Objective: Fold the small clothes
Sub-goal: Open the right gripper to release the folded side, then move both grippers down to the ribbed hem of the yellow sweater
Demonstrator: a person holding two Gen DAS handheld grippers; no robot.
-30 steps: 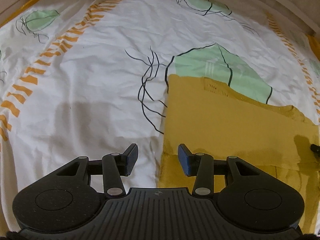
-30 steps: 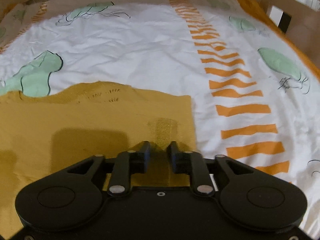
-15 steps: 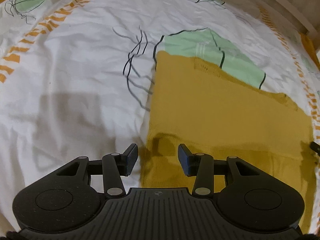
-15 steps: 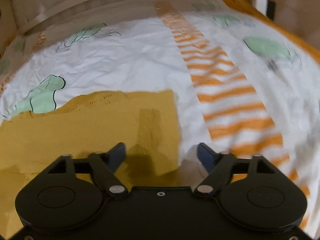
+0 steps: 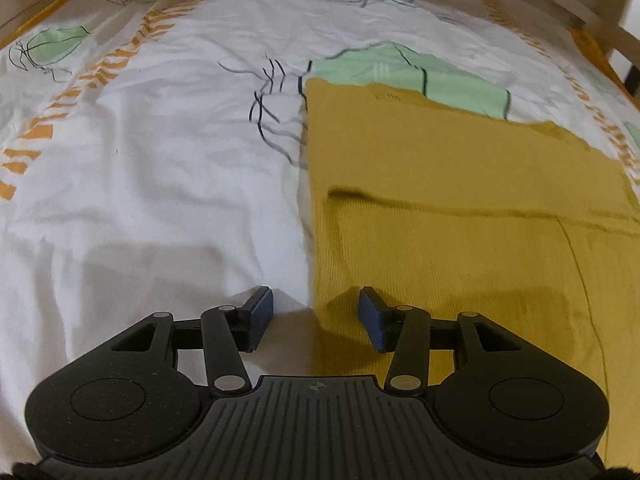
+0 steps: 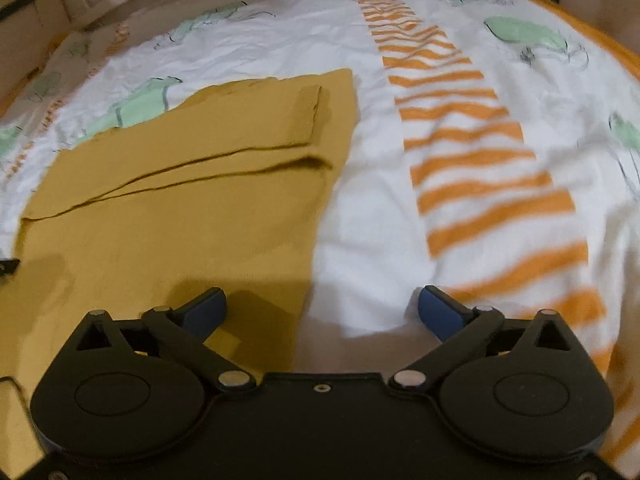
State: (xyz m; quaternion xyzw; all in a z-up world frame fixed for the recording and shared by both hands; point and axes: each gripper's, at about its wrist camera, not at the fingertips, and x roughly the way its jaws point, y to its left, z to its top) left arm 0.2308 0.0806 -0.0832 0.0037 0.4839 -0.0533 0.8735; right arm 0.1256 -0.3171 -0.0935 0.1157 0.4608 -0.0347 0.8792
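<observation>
A mustard-yellow knit garment (image 5: 460, 200) lies flat on the bed sheet, with a folded-over sleeve layer across its middle. In the left wrist view my left gripper (image 5: 316, 312) is open and empty, straddling the garment's left edge near its bottom corner. In the right wrist view the garment (image 6: 180, 184) fills the left half; a folded sleeve lies across its upper part. My right gripper (image 6: 322, 308) is wide open and empty, straddling the garment's right edge just above the cloth.
The garment rests on a white sheet (image 5: 140, 160) printed with green shapes, black lines and orange stripe bands (image 6: 472, 152). A wooden bed frame (image 5: 580, 4) rims the far side. An orange blanket edge (image 6: 580, 24) runs along the far right.
My right gripper let go of the garment, opened wide and pulled back toward the lower right edge. My left gripper stayed open and drew back along the garment's left edge.
</observation>
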